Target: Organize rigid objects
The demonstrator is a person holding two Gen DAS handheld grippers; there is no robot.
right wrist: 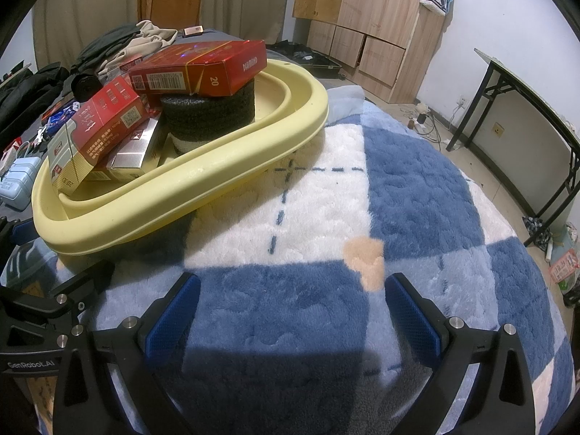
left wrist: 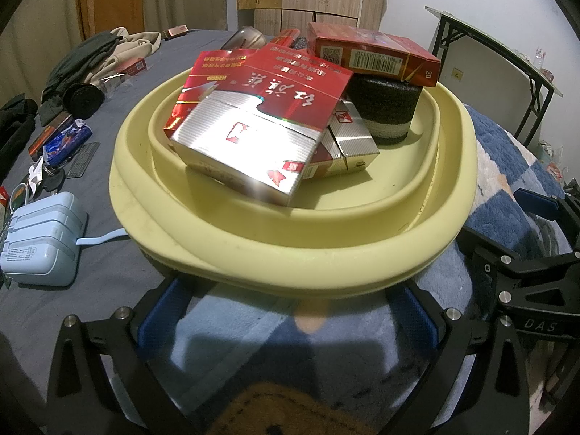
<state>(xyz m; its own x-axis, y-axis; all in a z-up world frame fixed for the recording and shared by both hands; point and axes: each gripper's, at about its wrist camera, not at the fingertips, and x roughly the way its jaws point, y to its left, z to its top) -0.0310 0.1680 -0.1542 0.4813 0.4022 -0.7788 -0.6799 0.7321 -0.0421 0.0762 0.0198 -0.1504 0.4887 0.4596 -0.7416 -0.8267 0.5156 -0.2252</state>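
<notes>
Left wrist view: the yellow basin (left wrist: 290, 250) sits on the checked blanket (right wrist: 417, 188) of the bed, loaded with red cigarette packs (left wrist: 253, 108) and a black foam cylinder (left wrist: 388, 108). Left tool (left wrist: 286, 322) is spread just under the near rim; right tool (right wrist: 290, 311) spread, empty, to its right. Before adding more, I would level the tilted stack.

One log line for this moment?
left gripper: open, empty | right gripper: open, empty | yellow basin: holds red boxes, foam block
</notes>
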